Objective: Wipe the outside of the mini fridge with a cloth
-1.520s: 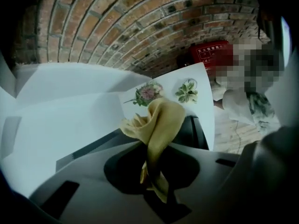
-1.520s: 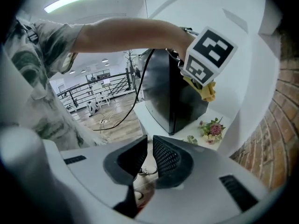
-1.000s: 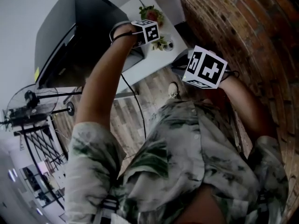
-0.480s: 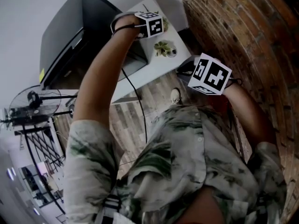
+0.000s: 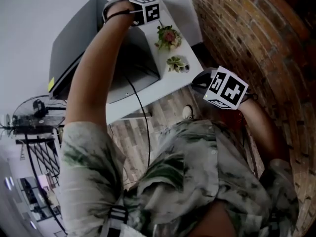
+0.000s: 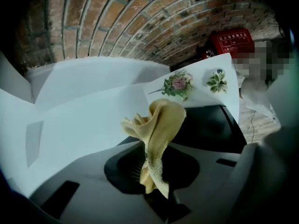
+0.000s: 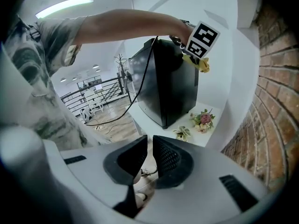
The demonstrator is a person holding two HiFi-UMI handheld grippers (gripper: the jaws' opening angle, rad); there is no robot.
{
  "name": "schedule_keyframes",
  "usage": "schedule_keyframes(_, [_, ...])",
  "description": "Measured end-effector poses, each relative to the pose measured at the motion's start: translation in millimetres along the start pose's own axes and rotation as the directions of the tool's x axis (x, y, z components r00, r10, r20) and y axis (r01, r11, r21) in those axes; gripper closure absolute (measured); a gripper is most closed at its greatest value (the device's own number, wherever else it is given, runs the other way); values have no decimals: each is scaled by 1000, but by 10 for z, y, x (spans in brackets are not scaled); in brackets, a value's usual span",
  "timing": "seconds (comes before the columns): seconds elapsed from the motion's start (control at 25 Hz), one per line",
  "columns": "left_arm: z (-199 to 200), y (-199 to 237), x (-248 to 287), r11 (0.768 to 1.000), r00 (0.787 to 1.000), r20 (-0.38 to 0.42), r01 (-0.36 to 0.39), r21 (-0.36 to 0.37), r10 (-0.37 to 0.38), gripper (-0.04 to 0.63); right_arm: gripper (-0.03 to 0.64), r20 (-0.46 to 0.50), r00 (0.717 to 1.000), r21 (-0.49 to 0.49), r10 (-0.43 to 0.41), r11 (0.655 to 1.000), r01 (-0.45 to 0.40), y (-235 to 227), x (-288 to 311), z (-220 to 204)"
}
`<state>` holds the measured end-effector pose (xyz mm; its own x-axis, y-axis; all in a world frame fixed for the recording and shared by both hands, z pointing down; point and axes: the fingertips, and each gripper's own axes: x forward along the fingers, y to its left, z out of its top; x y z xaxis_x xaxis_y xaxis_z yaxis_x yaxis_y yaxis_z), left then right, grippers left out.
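Right tongs (image 7: 150, 146): by the torso at 2 o'clock in head view; jaws almost together, gripping nothing.
Left tongs (image 6: 152, 174): at 12 o'clock, clamped on the yellow cloth (image 6: 156, 122).
Cloth: at the top edge of the black mini fridge (image 5: 131, 63).
Mini fridge: stands on the white counter (image 5: 170, 80).
Flower posy (image 5: 168, 36), small green plant (image 5: 177, 63): on the counter, at the fridge's 3 o'clock.

fridge (image 5: 74, 46) behind forearm (image 5: 94, 63), red box (image 6: 232, 42) print illegible

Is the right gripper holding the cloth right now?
No, the yellow cloth is pinched in the left gripper; the right gripper holds nothing.
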<state>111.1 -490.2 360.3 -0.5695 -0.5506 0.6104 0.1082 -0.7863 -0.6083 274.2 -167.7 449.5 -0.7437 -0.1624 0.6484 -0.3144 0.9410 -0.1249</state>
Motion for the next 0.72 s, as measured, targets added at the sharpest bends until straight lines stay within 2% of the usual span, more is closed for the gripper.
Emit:
schedule_keyframes(0.28, [-110, 12, 172, 1000, 998, -61, 23, 0, -23, 512, 561, -7, 1000, 5, -15, 1000, 15, -97, -44, -2])
schedule_keyframes(0.72, [-140, -351, 500, 993, 987, -116, 117, 6, -115, 512, 561, 2, 1000, 9, -8, 1000, 8, -87, 3, -19])
